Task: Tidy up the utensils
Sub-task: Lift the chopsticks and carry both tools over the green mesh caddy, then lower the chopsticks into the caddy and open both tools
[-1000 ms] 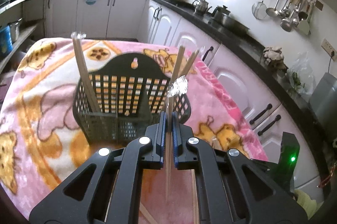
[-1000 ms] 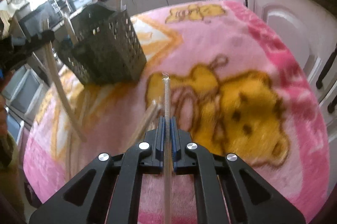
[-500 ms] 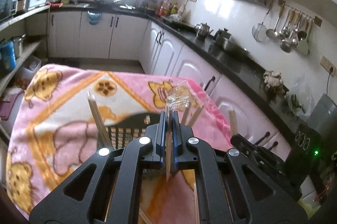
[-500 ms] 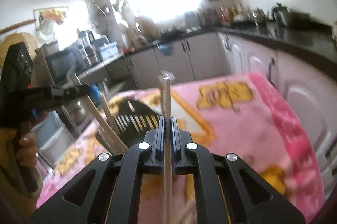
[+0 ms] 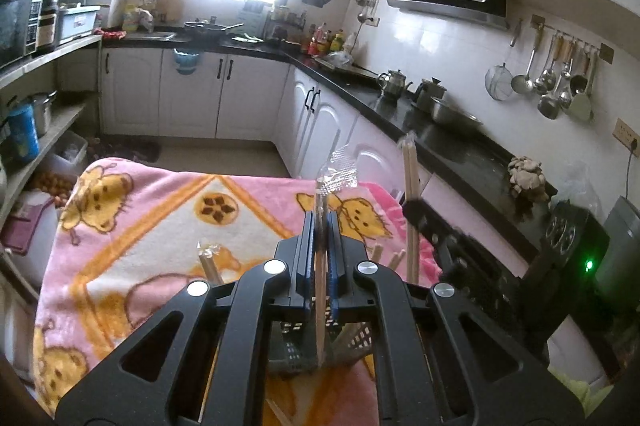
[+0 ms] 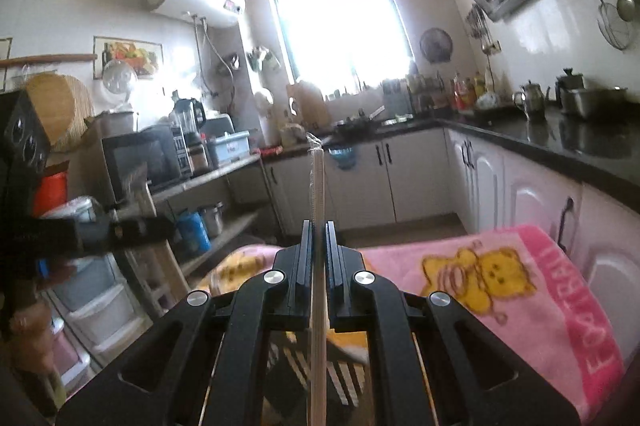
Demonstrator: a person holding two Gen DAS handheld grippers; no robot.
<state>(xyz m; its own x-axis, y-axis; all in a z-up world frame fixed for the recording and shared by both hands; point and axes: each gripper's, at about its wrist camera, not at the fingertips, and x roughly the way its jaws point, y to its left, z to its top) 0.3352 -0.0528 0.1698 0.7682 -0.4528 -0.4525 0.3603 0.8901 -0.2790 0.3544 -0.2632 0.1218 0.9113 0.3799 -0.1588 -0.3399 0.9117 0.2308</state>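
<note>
My left gripper (image 5: pixel 320 218) is shut on a plastic-wrapped pair of wooden chopsticks (image 5: pixel 321 278) that stands upright, its crinkled wrap end above the fingers. Below it, seen through the gripper frame, is the black mesh basket (image 5: pixel 296 350) with more chopsticks (image 5: pixel 208 262) sticking out. My right gripper (image 6: pixel 318 226) is shut on another wrapped pair of chopsticks (image 6: pixel 318 181), also upright, with the basket (image 6: pixel 340 370) beneath it. In the left wrist view the right gripper (image 5: pixel 414 205) hangs just to the right, holding its chopsticks (image 5: pixel 410 177). The left gripper (image 6: pixel 160 226) shows blurred at the left of the right wrist view.
The basket stands on a table under a pink cartoon blanket (image 5: pixel 160 218). White cupboards and a dark counter (image 5: pixel 460 153) run close along the right. Open shelves (image 6: pixel 224 169) with appliances line the left. A person's hand (image 6: pixel 28 322) grips the left tool.
Both grippers have risen and tipped upward with their chopsticks. The basket has slid from ahead of them to under their frames. The right gripper has come in beside the left.
</note>
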